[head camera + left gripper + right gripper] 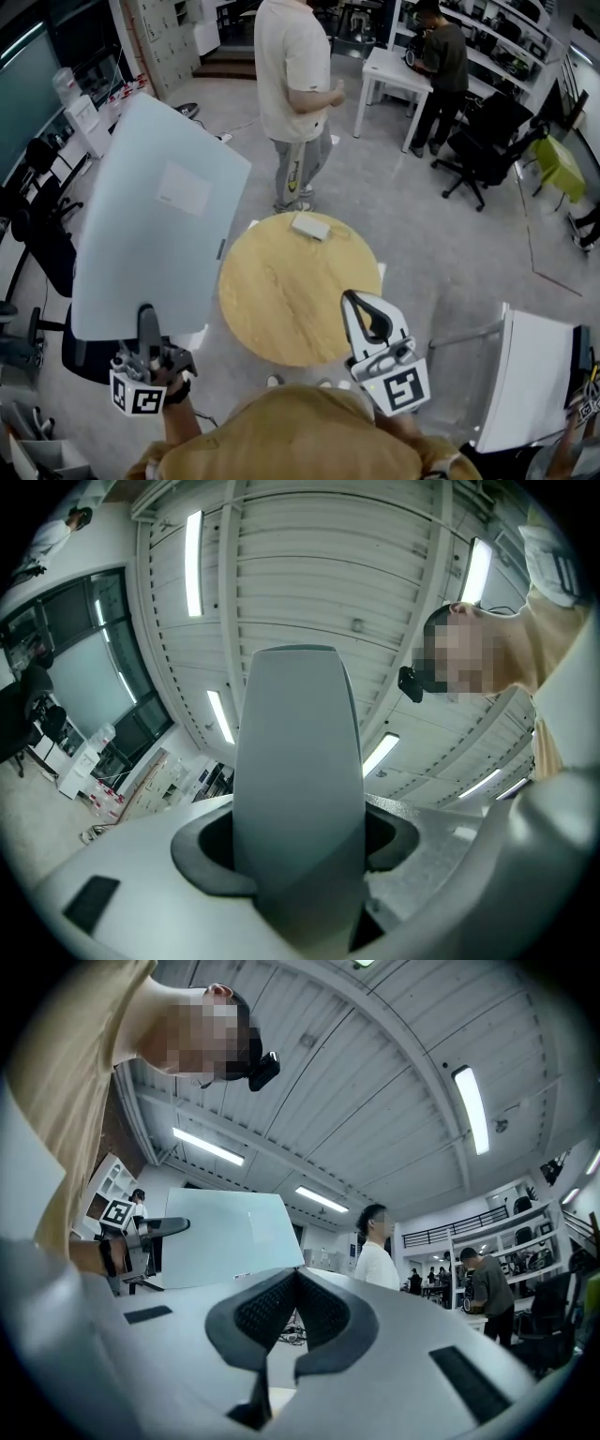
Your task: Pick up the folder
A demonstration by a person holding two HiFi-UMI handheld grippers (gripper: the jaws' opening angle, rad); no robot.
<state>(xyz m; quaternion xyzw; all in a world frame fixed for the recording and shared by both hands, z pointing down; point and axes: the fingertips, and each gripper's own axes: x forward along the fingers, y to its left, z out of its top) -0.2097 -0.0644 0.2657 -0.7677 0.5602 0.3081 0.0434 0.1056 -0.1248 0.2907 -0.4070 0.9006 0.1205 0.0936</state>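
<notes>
- The folder (155,220), a pale grey-blue sheet, stands upright between the left gripper's (148,326) jaws, which clamp its lower edge. It rises beyond them, off the table.
- The right gripper's (359,302) jaws are pressed together with nothing between them.
- Ahead of those jaws is a round wooden table (281,309), with a small white box (310,226) at its far rim.
- Beyond the table, a person (295,84) stands on the grey floor (422,234).

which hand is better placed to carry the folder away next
Left. The left gripper is clamped on the folder at its lower edge, holding it raised beside the round table. The right gripper is shut on nothing, apart from the folder.
</notes>
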